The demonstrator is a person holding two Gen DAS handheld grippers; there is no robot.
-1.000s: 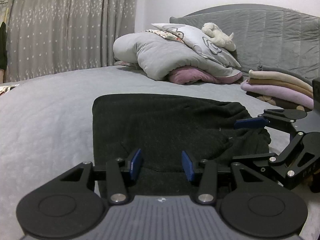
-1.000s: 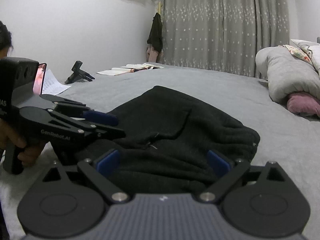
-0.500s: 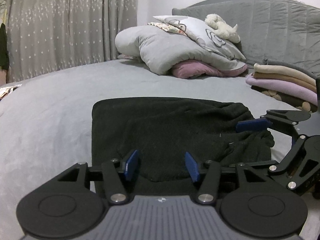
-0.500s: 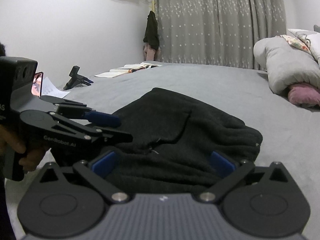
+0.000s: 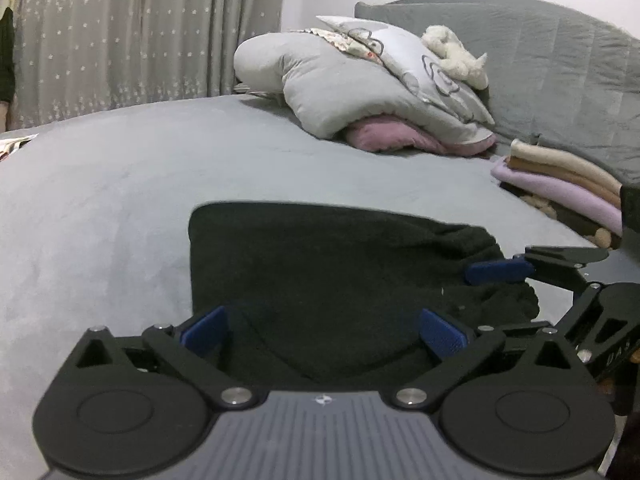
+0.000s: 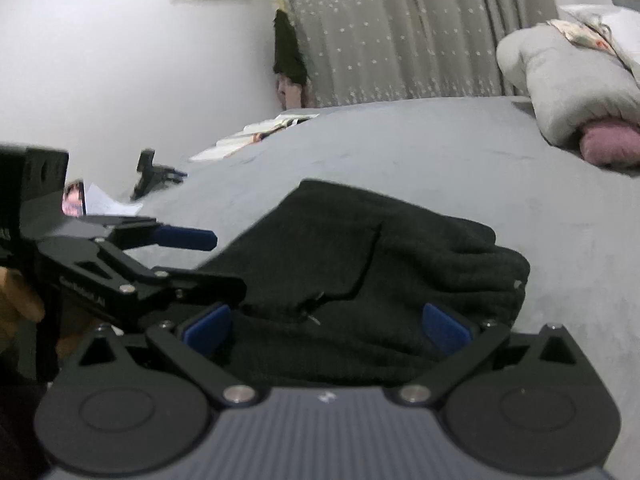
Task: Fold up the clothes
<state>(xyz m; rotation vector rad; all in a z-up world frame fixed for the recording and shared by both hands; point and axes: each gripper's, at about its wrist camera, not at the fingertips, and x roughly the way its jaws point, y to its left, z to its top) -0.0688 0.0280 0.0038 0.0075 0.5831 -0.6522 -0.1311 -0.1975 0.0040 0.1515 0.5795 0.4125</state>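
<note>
Both the left gripper (image 5: 322,330) and the right gripper (image 6: 326,328) are matte black linkages with silver pivot screws, blue pads (image 5: 442,336) on the fingers, round black discs either side of a ribbed grey body bearing a small white logo, and white lettering on one arm.

Right claw (image 6: 326,330) spread wide over the near edge of a folded black garment (image 6: 372,268) on the grey bed (image 6: 440,152). Left claw (image 6: 204,260) at frame left, fingers apart.
</note>
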